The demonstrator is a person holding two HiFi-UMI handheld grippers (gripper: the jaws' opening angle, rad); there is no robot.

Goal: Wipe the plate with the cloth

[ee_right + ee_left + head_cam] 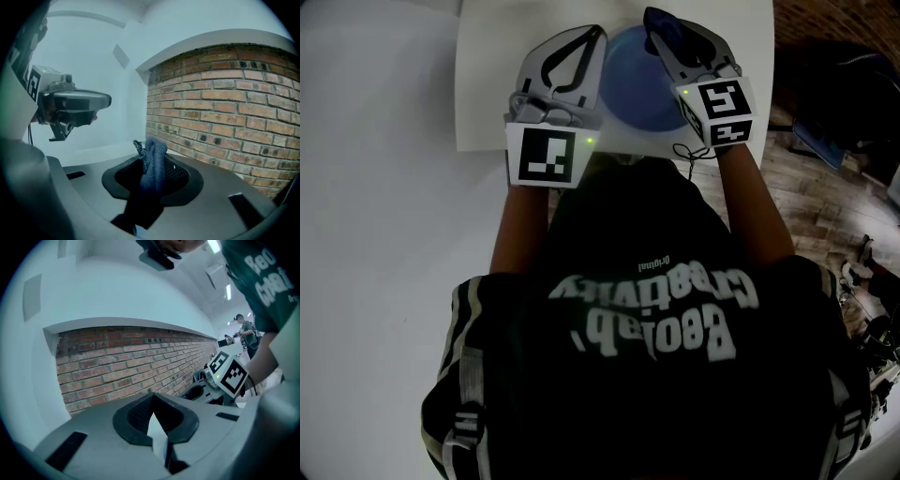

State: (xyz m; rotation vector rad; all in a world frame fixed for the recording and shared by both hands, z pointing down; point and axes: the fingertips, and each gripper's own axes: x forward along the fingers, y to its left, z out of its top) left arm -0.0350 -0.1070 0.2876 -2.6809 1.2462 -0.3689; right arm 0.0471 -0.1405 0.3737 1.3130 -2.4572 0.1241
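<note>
Right gripper view gives me the clearest read. My right gripper (152, 180) has its jaws clamped on a bunched dark blue woven cloth (153, 157), with a tuft standing out past the tips. Left gripper view shows the left gripper (154, 423) pinched together on nothing, with only a pale sliver between its jaws.

Both of those views look out at a red brick wall (225, 103) and miss the plate entirely. Only the head view shows the round blue plate (633, 89), lying on the white tabletop (487, 94) between the two grippers. The cloth sits over its far right rim; I cannot tell whether it touches.

My worry is that nothing steadies the plate, so a firm wipe could shove it across the smooth top. The narrow pinch on the cloth could also let it drag free under friction.
</note>
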